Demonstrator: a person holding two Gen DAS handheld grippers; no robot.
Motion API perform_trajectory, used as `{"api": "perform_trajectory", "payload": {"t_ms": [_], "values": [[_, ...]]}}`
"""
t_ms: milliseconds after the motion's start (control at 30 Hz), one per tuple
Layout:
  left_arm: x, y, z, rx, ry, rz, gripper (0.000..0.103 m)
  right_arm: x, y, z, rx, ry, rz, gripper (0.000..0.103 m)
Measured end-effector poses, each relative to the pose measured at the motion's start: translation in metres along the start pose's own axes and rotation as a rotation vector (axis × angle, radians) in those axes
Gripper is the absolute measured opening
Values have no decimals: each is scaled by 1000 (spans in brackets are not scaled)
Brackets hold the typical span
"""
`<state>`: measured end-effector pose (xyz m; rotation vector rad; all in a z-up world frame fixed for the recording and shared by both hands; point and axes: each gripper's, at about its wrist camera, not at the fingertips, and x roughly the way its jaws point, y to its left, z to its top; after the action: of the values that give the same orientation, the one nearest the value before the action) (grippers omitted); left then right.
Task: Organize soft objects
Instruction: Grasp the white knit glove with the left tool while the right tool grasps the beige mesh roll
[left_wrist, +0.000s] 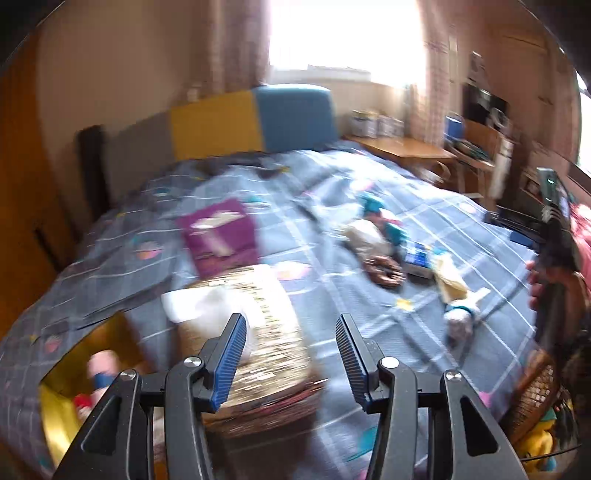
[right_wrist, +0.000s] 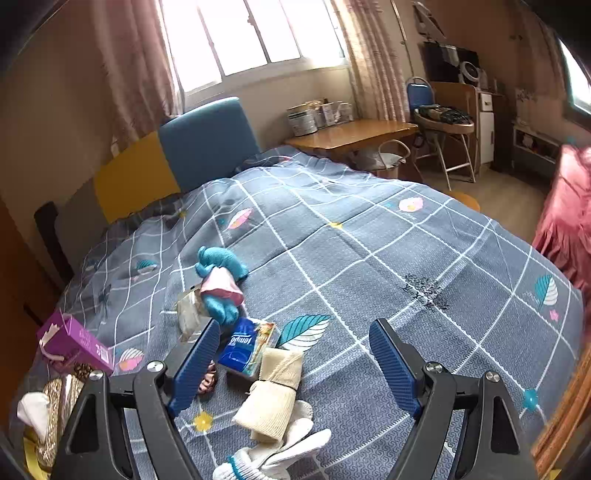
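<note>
The left gripper is open and holds nothing, over a woven basket. The right gripper is open too, holding nothing. The cream cloth roll lies on the bed between its jaws, long side pointing away. The right gripper is nearer.

A bright window fills the top centre of the frame, flanked by pinkish curtains. Below it the bed wears a grey-blue checked cover and a yellow and blue headboard. A wooden counter and a folding chair stand at upper right, on a pale floor.
</note>
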<state>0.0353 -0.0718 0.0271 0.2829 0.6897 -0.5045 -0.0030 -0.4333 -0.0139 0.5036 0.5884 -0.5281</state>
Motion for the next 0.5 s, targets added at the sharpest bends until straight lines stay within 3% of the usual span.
{"api": "perform_trajectory", "payload": {"t_ms": [67, 133, 233, 500], "values": [[17, -22, 5, 47, 23, -38, 51, 5, -11, 0, 73, 24, 10, 84], [36, -45, 9, 80, 62, -105, 51, -1, -16, 2, 103, -7, 25, 84], [69, -78, 12, 126, 126, -201, 51, -4, -16, 2, 108, -11, 81, 84], [126, -169, 14, 254, 241, -464, 51, -2, -16, 0, 115, -1, 128, 84]]}}
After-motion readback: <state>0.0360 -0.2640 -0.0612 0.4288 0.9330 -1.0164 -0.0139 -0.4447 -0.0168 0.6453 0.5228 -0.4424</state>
